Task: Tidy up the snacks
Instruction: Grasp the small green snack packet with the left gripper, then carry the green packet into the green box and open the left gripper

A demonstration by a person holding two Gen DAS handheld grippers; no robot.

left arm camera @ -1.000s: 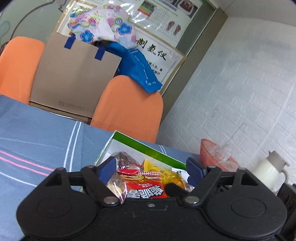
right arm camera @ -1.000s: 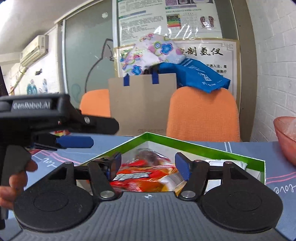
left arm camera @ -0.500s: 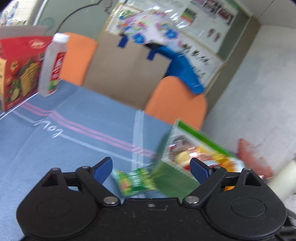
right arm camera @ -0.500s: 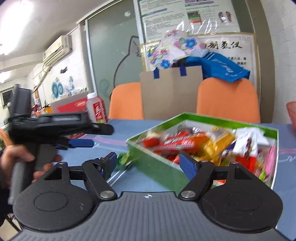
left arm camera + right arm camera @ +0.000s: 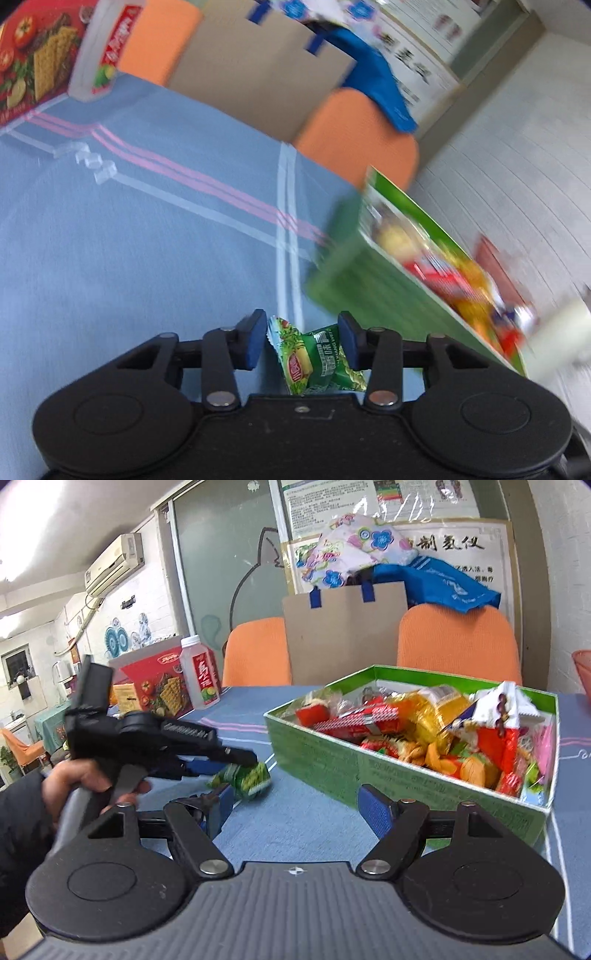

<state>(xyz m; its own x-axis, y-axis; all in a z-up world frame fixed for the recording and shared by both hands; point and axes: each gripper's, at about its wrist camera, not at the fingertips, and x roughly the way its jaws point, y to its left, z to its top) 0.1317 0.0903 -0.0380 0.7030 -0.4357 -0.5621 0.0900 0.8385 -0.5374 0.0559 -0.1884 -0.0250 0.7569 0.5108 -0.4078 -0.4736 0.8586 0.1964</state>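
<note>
- Closing my left gripper (image 5: 301,341) on a small green snack packet (image 5: 319,360) that lies on the blue tablecloth (image 5: 147,266); the pads sit on either side of the wrapper and I judge they have it pinched, though the near pad shows a sliver of gap in my own wrist view.
- Seen from my right wrist, the left gripper (image 5: 236,762) reaches low across the cloth with my hand (image 5: 77,782) on its handle, its tips over the same packet (image 5: 247,777).
- My right gripper (image 5: 295,806) hangs with its jaws wide apart and nothing between them, over bare cloth in front of the box.
- The packet sits just beside the near left corner of the green snack box (image 5: 406,771), outside it; the box is already heaped with red, yellow and orange wrappers.
- Further out stand a red cracker carton (image 5: 159,686) and a white bottle (image 5: 199,675), well apart from the work.
- The step in hand, I'd say, is picking up the stray packet.
- Next calls for lifting it clear of the box wall, carrying it over the rim and letting go above the pile; the thin crinkly wrapper could slip.
</note>
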